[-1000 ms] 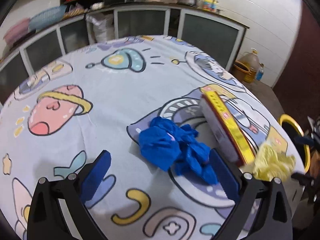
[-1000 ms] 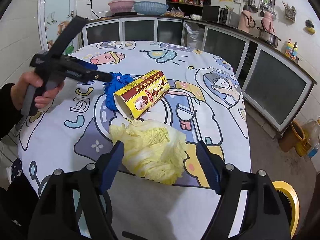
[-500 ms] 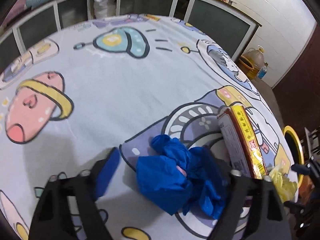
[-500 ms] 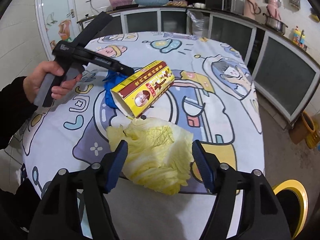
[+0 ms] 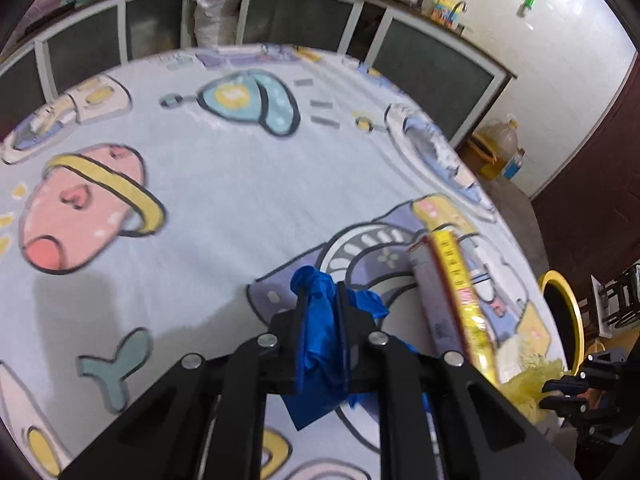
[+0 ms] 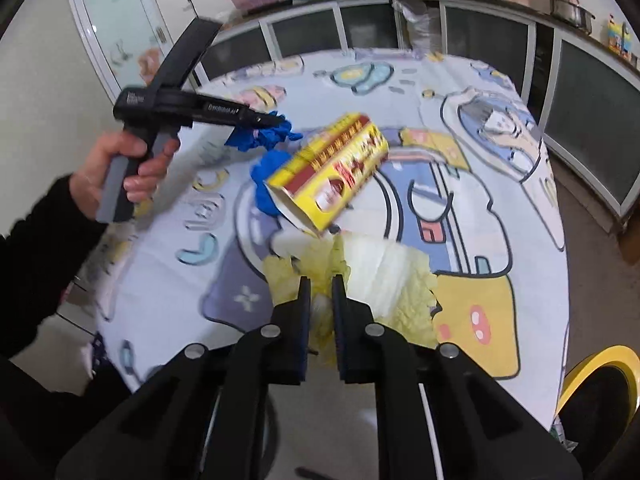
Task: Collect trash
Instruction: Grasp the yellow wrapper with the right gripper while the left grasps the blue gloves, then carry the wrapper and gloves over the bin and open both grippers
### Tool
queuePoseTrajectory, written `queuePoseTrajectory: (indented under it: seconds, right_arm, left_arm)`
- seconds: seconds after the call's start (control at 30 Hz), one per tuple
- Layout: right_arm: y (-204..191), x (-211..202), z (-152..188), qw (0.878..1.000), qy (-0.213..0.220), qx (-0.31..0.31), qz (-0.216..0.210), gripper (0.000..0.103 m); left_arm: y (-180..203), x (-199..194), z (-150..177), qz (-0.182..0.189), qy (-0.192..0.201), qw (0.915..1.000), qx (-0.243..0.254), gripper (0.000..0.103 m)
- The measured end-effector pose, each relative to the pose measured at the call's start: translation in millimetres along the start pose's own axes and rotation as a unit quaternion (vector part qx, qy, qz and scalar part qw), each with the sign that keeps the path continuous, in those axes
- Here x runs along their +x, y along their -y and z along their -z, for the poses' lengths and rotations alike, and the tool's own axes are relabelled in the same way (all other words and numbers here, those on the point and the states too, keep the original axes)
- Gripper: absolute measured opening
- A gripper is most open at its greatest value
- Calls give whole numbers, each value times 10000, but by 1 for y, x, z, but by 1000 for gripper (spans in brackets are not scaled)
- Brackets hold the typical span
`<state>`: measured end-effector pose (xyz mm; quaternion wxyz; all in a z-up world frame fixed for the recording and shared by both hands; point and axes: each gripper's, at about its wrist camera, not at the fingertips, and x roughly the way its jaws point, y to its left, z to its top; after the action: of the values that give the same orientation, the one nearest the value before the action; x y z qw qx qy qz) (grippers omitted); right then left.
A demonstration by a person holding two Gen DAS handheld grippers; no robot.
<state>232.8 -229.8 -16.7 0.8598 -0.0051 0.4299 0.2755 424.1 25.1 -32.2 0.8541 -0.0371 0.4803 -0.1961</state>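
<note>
Right gripper at near table edge, jaws clamped on cabbage leaf, pale yellow, crinkled, lying flat just inside edge. Yellow-rimmed bin on floor, right of table. Yellow carton on its side just beyond leaf, open end toward it. Left gripper pinched on blue crumpled glove, lifted over cloth; second blue wad touching carton's left side. Tablecloth beyond: open room to far edge; cabinets close behind.

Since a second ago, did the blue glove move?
Yes. The left tool has pinched the blue glove and lifted part of it off the tablecloth, away from the yellow box.
</note>
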Motion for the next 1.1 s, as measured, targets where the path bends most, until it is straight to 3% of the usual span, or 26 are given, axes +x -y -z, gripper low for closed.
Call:
queuePoseTrajectory:
  seconds: [0.2,0.53,0.73,1.1]
  right_arm:
    - [-4,-41,-2,9988,335,255,-241,10]
    - [-1,-99,17,9947,755,663,-227,10]
    - [16,-132,31,9905,922,1017,-89,10]
    - [66,-199,62,9778,1273,1568,561,10]
  left_arm:
    - [8,-59,9,-4,430,9991,44,11]
    - [30,-118,47,-34,666,9976,190,11]
    - [61,-129,65,203,646,9968,425,11]
    - [166,-116,69,825,535,9875,1229,11]
